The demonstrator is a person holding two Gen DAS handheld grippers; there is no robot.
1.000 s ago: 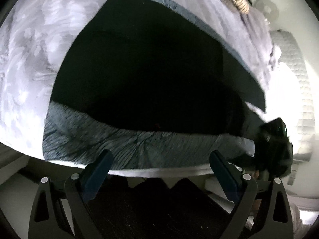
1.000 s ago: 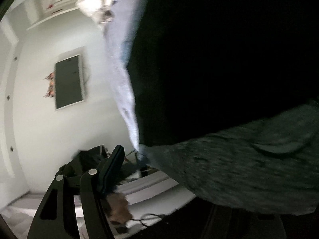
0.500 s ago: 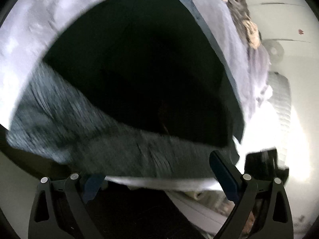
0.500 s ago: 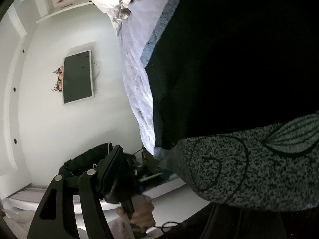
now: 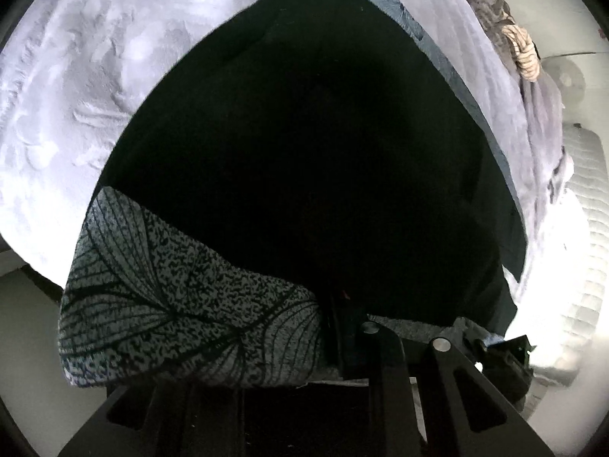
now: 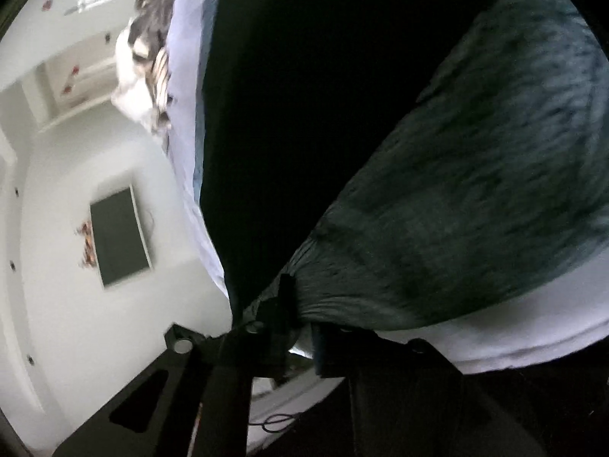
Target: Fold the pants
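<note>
Black pants (image 5: 312, 160) are spread on the lavender bedspread (image 5: 95, 76), their near edge pinched by both just-closed claws: left claw (image 5: 342, 327), right claw (image 6: 289, 304). A leaf-print blanket (image 5: 182, 304) lies underneath, crumpled bedding (image 5: 514, 34) beyond.

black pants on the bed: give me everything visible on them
The pants are plain black cloth, so dark that no seams or pockets show. They lie spread flat on a pale lilac bedspread, their near edge over its grey leaf-print border at the bed's edge. Both grippers have just closed on that near edge: the left gripper pinches a dark bunch of it, and the right gripper pinches the cloth at the near corner, where it gathers into pleats. The far end tapers away up the bed.
</note>
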